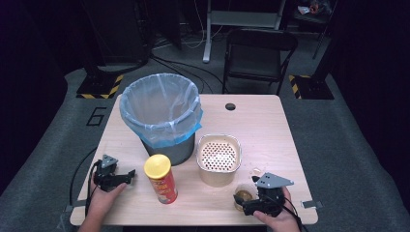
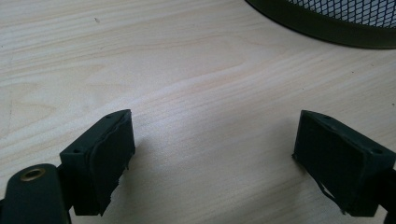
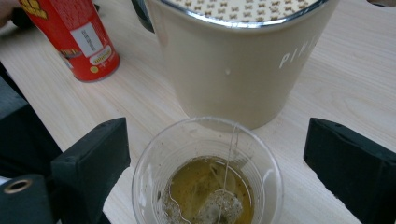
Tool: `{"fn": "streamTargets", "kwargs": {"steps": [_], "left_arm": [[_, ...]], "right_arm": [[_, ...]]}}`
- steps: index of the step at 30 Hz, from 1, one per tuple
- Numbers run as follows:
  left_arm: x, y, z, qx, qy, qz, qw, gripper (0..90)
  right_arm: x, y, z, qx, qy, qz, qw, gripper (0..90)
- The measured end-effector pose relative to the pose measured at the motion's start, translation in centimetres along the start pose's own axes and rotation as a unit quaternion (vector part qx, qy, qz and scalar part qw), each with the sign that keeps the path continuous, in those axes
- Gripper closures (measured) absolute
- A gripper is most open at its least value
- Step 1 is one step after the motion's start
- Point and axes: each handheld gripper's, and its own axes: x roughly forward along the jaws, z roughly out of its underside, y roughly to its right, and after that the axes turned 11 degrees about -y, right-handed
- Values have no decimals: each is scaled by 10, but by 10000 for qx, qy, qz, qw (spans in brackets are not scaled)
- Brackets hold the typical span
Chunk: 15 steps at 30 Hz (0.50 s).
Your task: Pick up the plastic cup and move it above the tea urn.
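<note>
A clear plastic cup with amber tea and a tea bag in it stands near the table's front right edge. My right gripper is just in front of it. In the right gripper view the cup sits low between the black jaws of the right gripper, which stand wide apart and clear of its rim. A beige container with a perforated lid is right behind the cup. My left gripper rests at the front left, and in its own view the left gripper is open over bare wood.
A mesh bin lined with a clear and blue bag stands at the middle left; its base is ahead of the left jaws. A red chips can with a yellow lid stands between the hands. A folding chair is beyond the table.
</note>
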Motion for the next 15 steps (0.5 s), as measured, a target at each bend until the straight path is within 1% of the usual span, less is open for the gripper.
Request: {"fn": "streamTargets", "kwargs": {"steps": [1, 2, 3, 6, 10, 11, 12, 15], "left_arm": [[0, 0, 0, 0, 0, 0, 10000, 119], [0, 0, 0, -1, 2, 0, 10000, 119], [0, 0, 0, -1, 1, 0, 10000, 119], [0, 0, 0, 0, 1, 0, 10000, 119], [0, 0, 0, -1, 1, 0, 10000, 119], [0, 0, 0, -2, 3, 1, 10000, 119], [0, 0, 0, -1, 2, 1, 10000, 119], [0, 0, 0, 3, -4, 15, 10000, 120]], "right_arm": [[0, 0, 0, 0, 0, 0, 10000, 55], [4, -4, 3, -16, -66, 42, 10000, 49], [6, -5, 4, -7, -97, 20, 10000, 49], [13, -8, 10, 0, -177, 139, 9997, 69], [20, -9, 20, 98, -48, 346, 9993, 131], [20, -9, 20, 98, -48, 346, 9993, 131], [22, -9, 23, 36, -65, 395, 9992, 142], [24, -10, 26, 37, -57, 411, 9991, 152]]}}
